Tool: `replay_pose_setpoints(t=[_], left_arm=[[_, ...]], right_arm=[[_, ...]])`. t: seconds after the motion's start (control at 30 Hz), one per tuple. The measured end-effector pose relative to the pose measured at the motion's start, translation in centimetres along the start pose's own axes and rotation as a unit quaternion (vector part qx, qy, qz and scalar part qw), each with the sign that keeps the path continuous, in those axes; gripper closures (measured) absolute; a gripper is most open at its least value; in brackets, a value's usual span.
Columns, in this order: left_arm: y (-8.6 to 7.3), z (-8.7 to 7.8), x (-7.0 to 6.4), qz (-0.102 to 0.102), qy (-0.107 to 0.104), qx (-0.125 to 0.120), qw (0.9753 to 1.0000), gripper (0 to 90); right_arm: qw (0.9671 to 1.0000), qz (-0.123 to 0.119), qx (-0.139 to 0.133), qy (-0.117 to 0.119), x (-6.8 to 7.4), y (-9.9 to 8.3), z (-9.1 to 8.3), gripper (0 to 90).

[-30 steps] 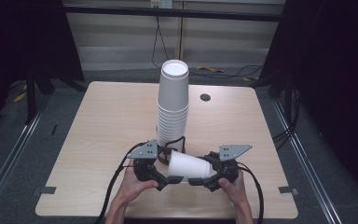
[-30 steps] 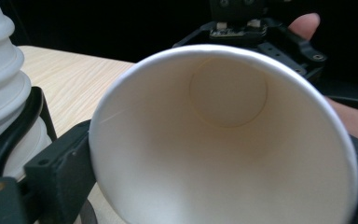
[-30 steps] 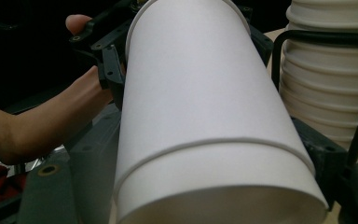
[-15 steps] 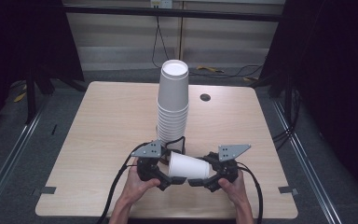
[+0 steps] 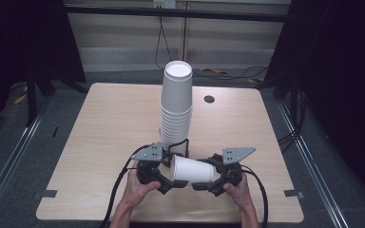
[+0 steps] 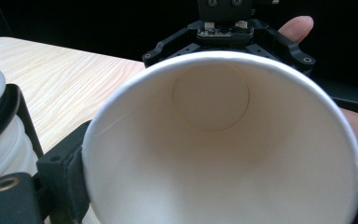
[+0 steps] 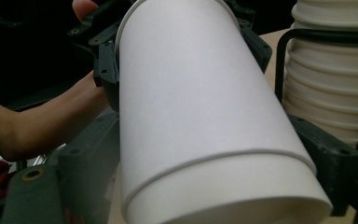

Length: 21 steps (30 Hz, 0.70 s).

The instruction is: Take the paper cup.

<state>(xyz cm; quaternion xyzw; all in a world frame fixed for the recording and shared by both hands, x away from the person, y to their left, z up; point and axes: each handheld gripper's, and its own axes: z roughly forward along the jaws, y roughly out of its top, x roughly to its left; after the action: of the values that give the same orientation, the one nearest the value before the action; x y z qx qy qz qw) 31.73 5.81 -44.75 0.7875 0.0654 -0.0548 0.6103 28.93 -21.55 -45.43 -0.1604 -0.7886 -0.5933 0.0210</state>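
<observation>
1. A single white paper cup [image 5: 191, 169] lies on its side in mid-air just above the near edge of the pale wooden table [image 5: 100, 142], held between two hand-held black grippers, its open mouth toward the person's left and its base toward the right
2. The left gripper [image 5: 167, 183] pinches the cup at its rim end: in the left gripper view the black jaws sit against both sides of the wide mouth, and the cup's round bottom [image 6: 210, 98] shows deep inside
3. The right gripper [image 5: 200, 186] clamps the narrower base end; in the right gripper view its dark jaws press on either flank of the cup's smooth wall [image 7: 191, 116]
4. A tall stack of white paper cups [image 5: 176, 107] stands upright on the table just behind the two grippers (its ribbed rims show at the edge of both gripper views), near the held cup but apart from it
5. A small dark round hole [image 5: 209, 99] sits in the tabletop to the right of the stack, well apart from the hands
</observation>
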Motion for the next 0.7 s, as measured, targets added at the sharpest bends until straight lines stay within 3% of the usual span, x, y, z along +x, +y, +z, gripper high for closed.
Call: replay_pose_setpoints(t=[0.7], left_arm=[[0.2,-2.2,-0.2,-0.006,0.064,0.04,0.9972,8.7]], right_arm=[[0.9963,0.007,-0.043,-0.075,0.3,-0.3,-1.6,13.0]])
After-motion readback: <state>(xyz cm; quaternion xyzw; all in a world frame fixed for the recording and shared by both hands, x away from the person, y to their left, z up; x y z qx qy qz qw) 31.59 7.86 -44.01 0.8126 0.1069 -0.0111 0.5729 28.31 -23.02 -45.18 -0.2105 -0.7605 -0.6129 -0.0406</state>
